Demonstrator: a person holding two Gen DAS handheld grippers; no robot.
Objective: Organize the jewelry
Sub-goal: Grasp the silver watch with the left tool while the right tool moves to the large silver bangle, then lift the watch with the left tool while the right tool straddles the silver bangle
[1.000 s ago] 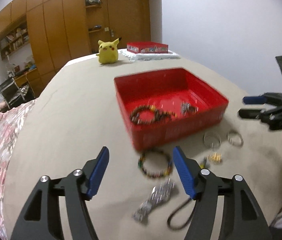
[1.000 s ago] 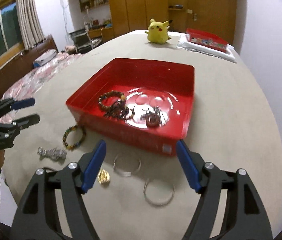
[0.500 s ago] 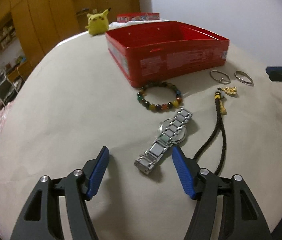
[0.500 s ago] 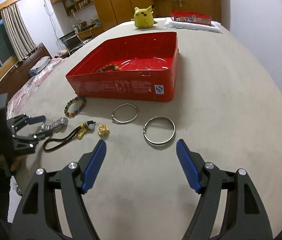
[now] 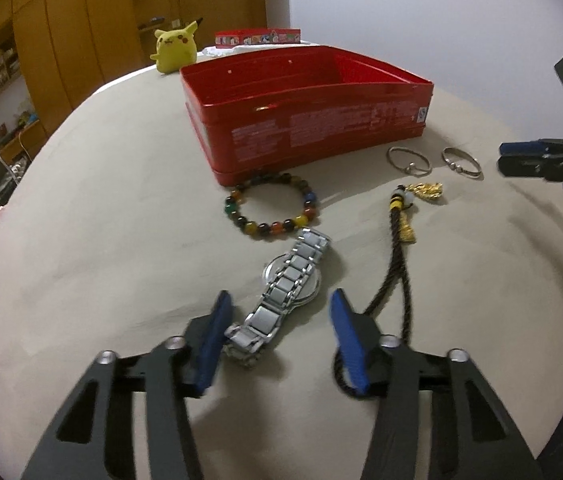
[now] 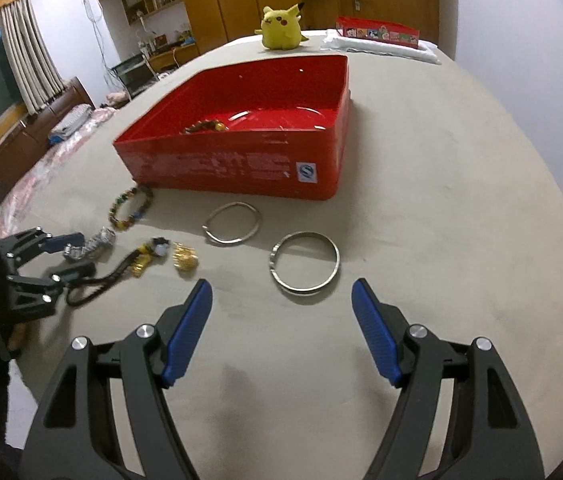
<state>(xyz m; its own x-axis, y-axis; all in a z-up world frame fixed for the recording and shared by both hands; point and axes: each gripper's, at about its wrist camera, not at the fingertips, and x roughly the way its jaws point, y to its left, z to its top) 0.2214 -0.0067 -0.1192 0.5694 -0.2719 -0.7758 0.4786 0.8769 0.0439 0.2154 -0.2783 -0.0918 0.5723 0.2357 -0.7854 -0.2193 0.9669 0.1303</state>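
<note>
the left gripper (image 5: 279, 334) is spread wide, its blue pads either side of the near end of a silver metal watch (image 5: 281, 300) without clamping it. the watch lies in front of the red tin box (image 5: 305, 124), just nearer than a multicoloured bead bracelet (image 5: 271, 206) by the box wall. the right gripper (image 6: 281, 330) is released too, hovering just short of the nearer silver bangle (image 6: 304, 262) in front of the box.
</note>
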